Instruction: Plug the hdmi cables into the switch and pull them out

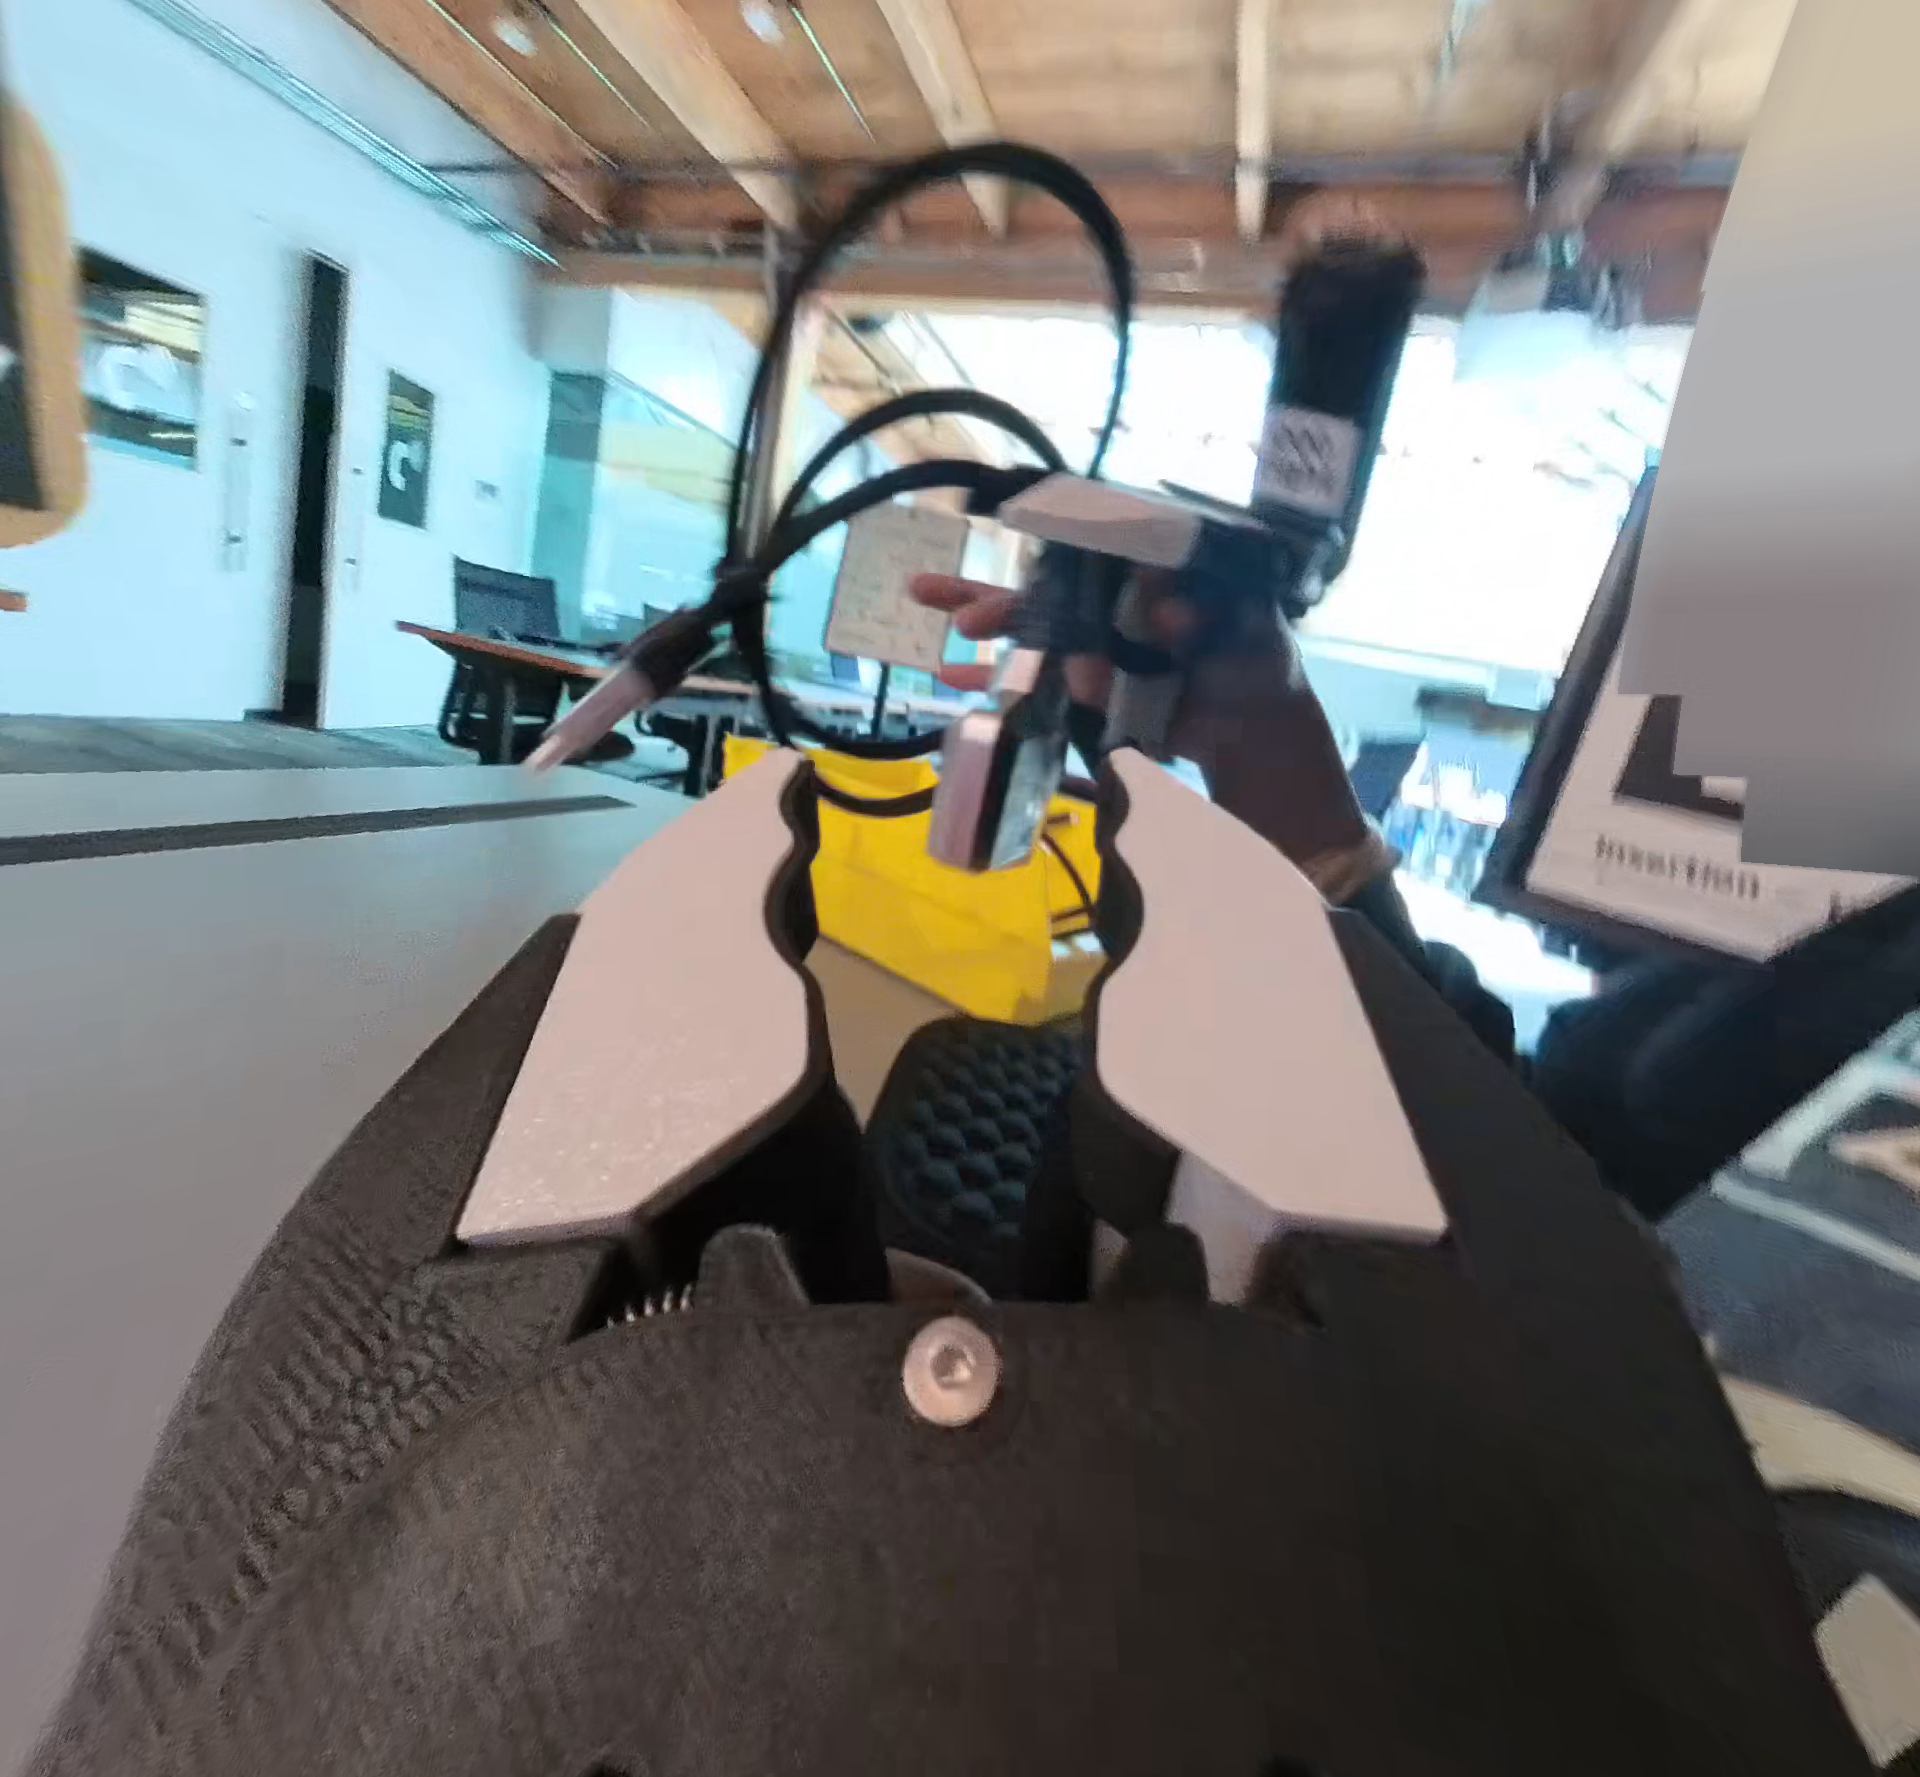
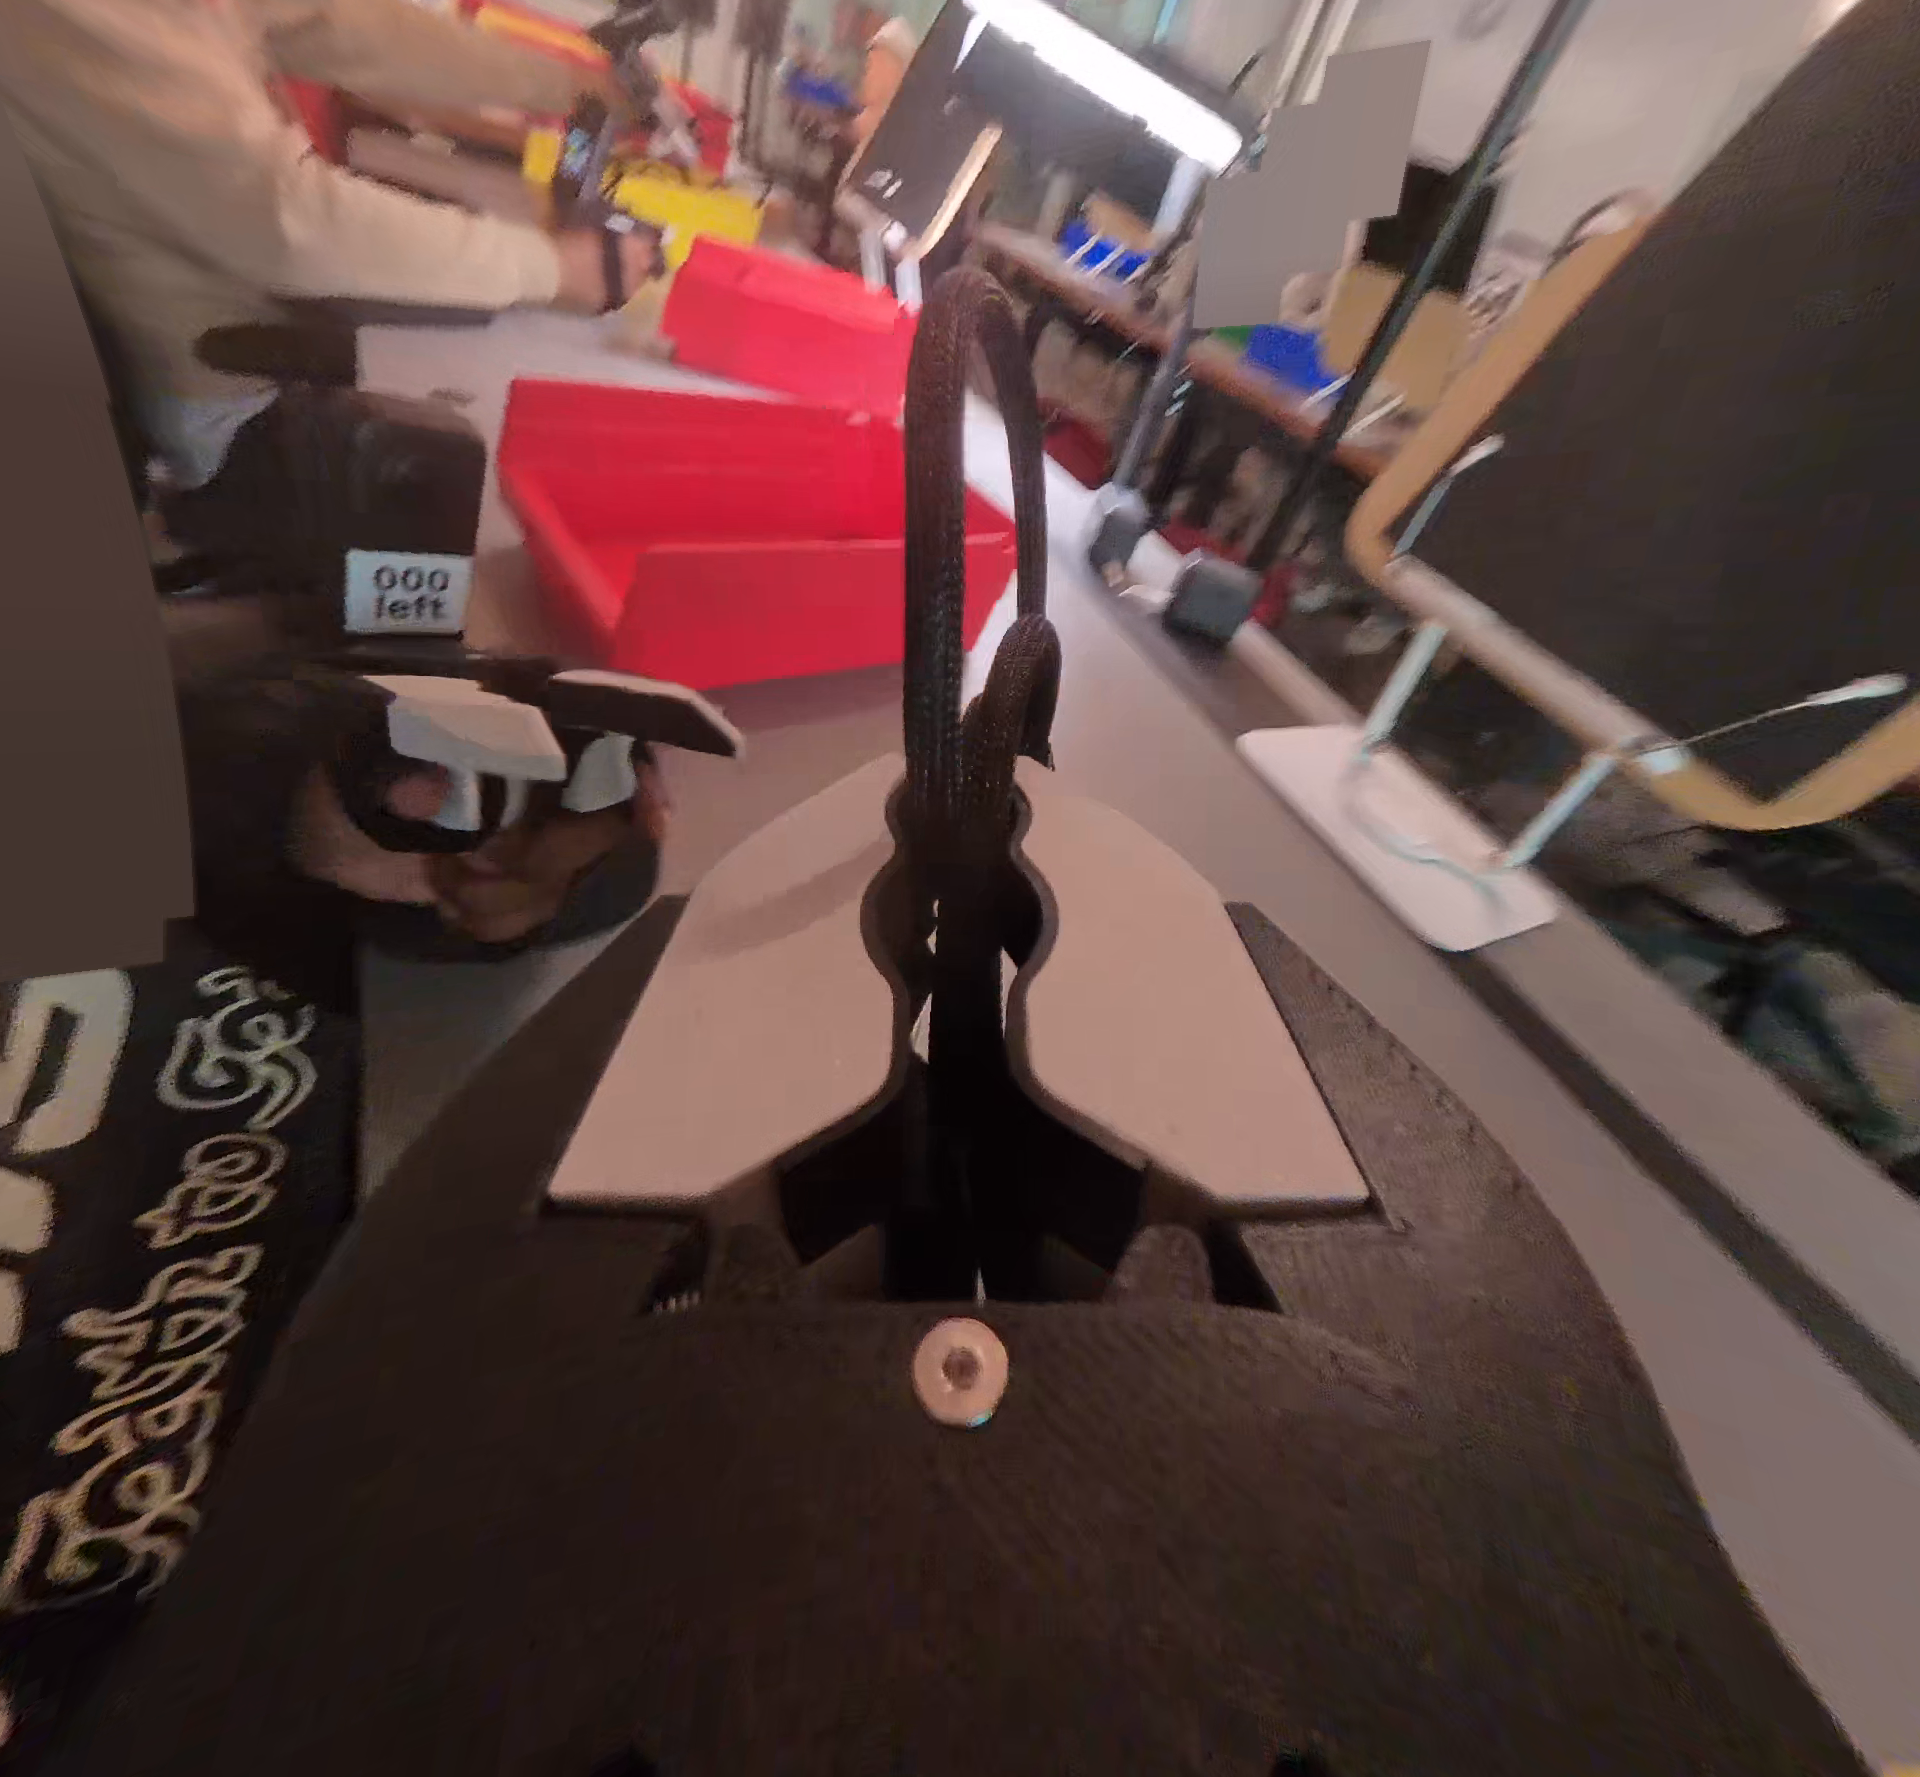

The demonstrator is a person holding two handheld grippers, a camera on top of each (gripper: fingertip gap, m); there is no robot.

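My right gripper (image 2: 961, 792) is shut on a bundle of black braided HDMI cable (image 2: 951, 501), which loops up above its fingers. In the left wrist view the right gripper (image 1: 1013, 491) is held in the air by a hand; the cable (image 1: 935, 169) arcs over it and a silver plug (image 1: 592, 719) dangles to the left. A pale oblong piece (image 1: 987, 792) hangs under it; I cannot tell what it is. My left gripper (image 1: 956, 792) is open and empty, pointing at the right one. It also shows in the right wrist view (image 2: 707, 730), low at left. No switch is recognisable.
A grey table (image 1: 208, 948) lies below. A yellow bin (image 1: 935, 917) stands beyond my left fingers, a monitor (image 1: 1621, 792) at right. Red bins (image 2: 748, 522), a white stand base (image 2: 1392, 823) and a wood-framed black panel (image 2: 1662, 480) surround the right gripper. Another person's sleeve (image 2: 312, 221) reaches in far left.
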